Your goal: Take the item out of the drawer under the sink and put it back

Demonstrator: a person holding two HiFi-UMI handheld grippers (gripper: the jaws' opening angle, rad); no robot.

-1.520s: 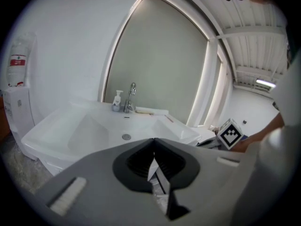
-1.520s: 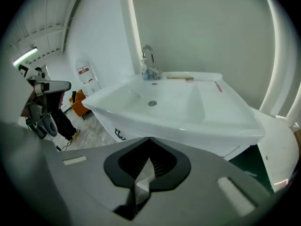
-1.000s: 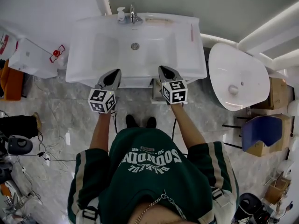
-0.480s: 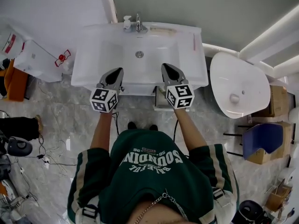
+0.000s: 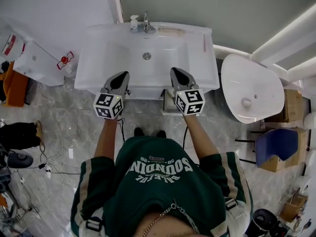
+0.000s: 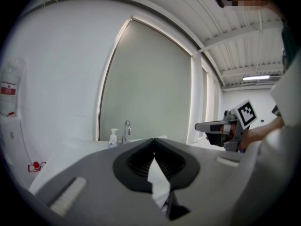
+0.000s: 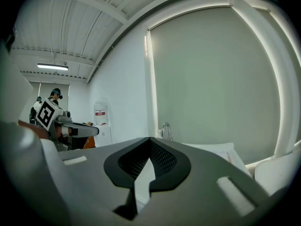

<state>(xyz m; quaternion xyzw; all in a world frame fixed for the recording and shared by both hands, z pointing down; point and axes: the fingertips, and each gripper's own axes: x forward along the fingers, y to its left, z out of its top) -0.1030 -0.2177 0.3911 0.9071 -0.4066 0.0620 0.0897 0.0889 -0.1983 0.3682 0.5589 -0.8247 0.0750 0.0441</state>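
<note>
The white sink (image 5: 113,58) stands against the wall, with a chrome faucet (image 5: 145,21) and a soap bottle (image 5: 134,22) at its back rim. My left gripper (image 5: 120,77) and right gripper (image 5: 175,73) hover side by side at the sink's front edge, pointing at the wall. Both are shut with nothing held. The left gripper (image 6: 154,140) faces the faucet (image 6: 126,132). The right gripper (image 7: 149,139) does too. A pale strip of the cabinet under the sink (image 5: 169,106) shows beside the right gripper. The drawer and its item are hidden.
A white oval toilet (image 5: 249,85) stands right of the sink. Left of the sink is a white box (image 5: 34,60). A blue chair (image 5: 276,139) and cardboard boxes (image 5: 292,98) sit at the far right. Cables (image 5: 52,159) lie on the marble floor at the left.
Both grippers have risen a little in front of the sink, the right one more. They stay shut and empty.
</note>
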